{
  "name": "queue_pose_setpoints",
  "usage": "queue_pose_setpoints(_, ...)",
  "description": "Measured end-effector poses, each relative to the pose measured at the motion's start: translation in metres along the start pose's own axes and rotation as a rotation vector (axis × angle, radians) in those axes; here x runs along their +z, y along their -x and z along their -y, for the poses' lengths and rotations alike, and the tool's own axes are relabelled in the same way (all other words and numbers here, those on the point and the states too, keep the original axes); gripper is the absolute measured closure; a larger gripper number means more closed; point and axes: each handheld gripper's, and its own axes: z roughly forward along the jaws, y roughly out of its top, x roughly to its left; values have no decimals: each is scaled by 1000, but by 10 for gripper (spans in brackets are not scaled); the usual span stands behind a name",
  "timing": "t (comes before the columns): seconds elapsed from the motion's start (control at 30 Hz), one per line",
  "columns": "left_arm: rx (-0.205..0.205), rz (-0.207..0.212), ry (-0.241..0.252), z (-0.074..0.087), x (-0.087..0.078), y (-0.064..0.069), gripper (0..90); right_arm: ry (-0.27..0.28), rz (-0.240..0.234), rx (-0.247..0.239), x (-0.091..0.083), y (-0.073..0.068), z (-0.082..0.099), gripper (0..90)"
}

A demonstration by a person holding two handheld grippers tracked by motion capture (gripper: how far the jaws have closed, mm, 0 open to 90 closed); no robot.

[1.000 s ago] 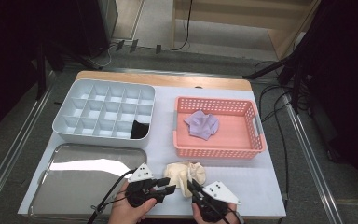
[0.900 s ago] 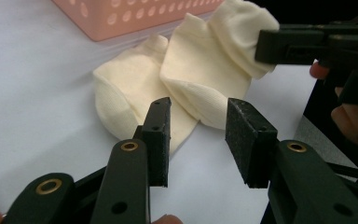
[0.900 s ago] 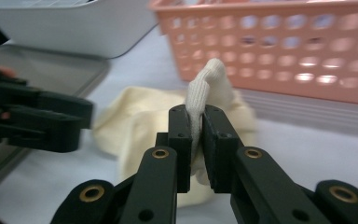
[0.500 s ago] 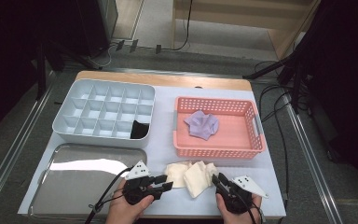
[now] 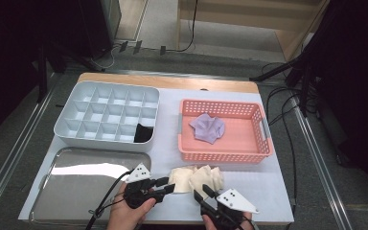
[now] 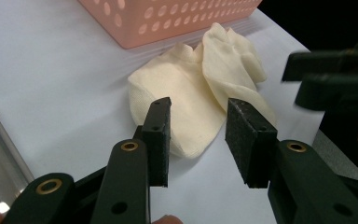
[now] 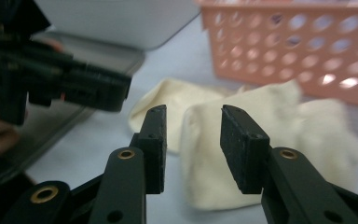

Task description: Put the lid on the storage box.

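A cream cloth (image 5: 196, 177) lies spread on the white table just in front of the pink basket (image 5: 220, 155). My left gripper (image 5: 166, 185) is at the cloth's left edge. In the left gripper view (image 6: 199, 103) its jaws stand apart, with the cloth's (image 6: 186, 88) near corner lying loose between them, unpressed. My right gripper (image 5: 201, 192) is at the cloth's near side and its jaws have just been opening. In the right gripper view (image 7: 193, 112) nothing is between the pads, and the cloth (image 7: 261, 140) lies just beyond them.
A lilac cloth (image 5: 207, 128) lies in the basket. A grey compartment tray (image 5: 100, 141) stands at the back left, with a black item (image 5: 143, 134) in one near cell. A shiny metal tray (image 5: 76, 182) lies at the front left, close to my left hand.
The cloth was bunched a second ago and now lies spread flat. My right gripper pulled it to the right, let it go and came back left. The left gripper stayed put.
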Motion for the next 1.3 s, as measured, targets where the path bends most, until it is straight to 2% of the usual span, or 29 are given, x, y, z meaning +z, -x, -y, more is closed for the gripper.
queue_pose_setpoints(0.03, 0, 0, 0, 0, 0, 0, 621, 0, 0, 0, 0, 0, 0, 615)
queue_pose_setpoints(0.07, 1, 1, 0, 0, -1, 0, 622, -21, -3, 2, 4, -2, 2, 614)
queue_pose_setpoints(0.1, 2, 4, 3, 0, -1, 0, 622, -68, 0, 4, 11, -3, 6, 640)
queue_pose_setpoints(0.13, 2, 4, 3, 0, -1, 0, 623, -68, 0, 4, 11, -3, 6, 640)
queue_pose_setpoints(0.17, -2, 5, 9, 0, -1, 0, 624, -112, 1, 10, 15, -3, 10, 804)
queue_pose_setpoints(0.2, -2, 7, 10, 0, -2, 0, 625, -119, 2, 15, 15, -4, 10, 854)
queue_pose_setpoints(0.3, -4, 7, 14, -1, -3, 0, 626, -103, -4, 21, 12, -5, 7, 892)
queue_pose_setpoints(0.37, -1, 13, 20, -1, -3, 0, 627, -57, -25, 19, 8, -14, 0, 895)
queue_pose_setpoints(0.4, -1, 13, 20, -1, -3, 0, 626, -57, -25, 19, 8, -14, 0, 895)
queue_pose_setpoints(0.43, -1, 9, 24, -1, -3, 1, 626, -31, -56, -1, 9, -28, -3, 892)
queue_pose_setpoints(0.47, 0, 4, 21, -1, -3, 1, 626, -31, -56, -1, 9, -28, -3, 892)
queue_pose_setpoints(0.5, -1, 2, 20, 0, -2, 1, 623, -18, -104, -22, 13, -38, -3, 822)
queue_pose_setpoints(0.53, -1, 2, 20, 0, -2, 1, 622, -17, -105, -22, 16, -41, -2, 758)
queue_pose_setpoints(0.57, -5, 2, 21, 0, -2, 0, 621, -10, -108, -15, 17, -41, -2, 738)
queue_pose_setpoints(0.63, -8, -2, 18, 1, -3, 0, 620, 0, -109, 1, 16, -35, -3, 726)
queue_pose_setpoints(0.73, -11, 4, 17, 2, -3, 1, 615, 35, -27, 21, 4, -13, -5, 726)
queue_pose_setpoints(0.77, -11, 4, 17, 2, -3, 1, 612, 35, -27, 21, 4, -13, -5, 726)
queue_pose_setpoints(0.8, -7, 7, 12, 4, -1, 3, 609, 25, 60, 24, -2, 3, -3, 715)
queue_pose_setpoints(0.87, -2, 13, 1, 5, 0, 6, 601, 11, 114, 30, -3, 16, 0, 689)
queue_pose_setpoints(0.9, -2, 13, 1, 5, 0, 6, 595, 11, 114, 30, -3, 16, 0, 689)
queue_pose_setpoints(0.93, 5, 7, -6, 5, 2, 9, 595, -11, 138, 39, -3, 23, 1, 677)
queue_pose_setpoints(0.97, 34, -16, -24, 7, 4, 15, 579, -41, 157, 75, 0, 34, 5, 650)
queue_pose_setpoints(1.07, 54, -39, -50, 10, 9, 21, 542, -86, 142, 64, 5, 35, 7, 620)
queue_pose_setpoints(1.13, 70, -79, -61, 12, 11, 23, 531, -111, 126, 61, 8, 31, 9, 611)
queue_pose_setpoints(1.17, 70, -79, -61, 12, 11, 23, 541, -111, 126, 61, 8, 31, 9, 611)
queue_pose_setpoints(1.2, 71, -93, -73, 13, 12, 22, 560, -151, 124, 59, 13, 30, 11, 608)
queue_pose_setpoints(1.3, 65, -96, -89, 13, 10, 21, 639, -161, 125, 51, 14, 30, 14, 649)
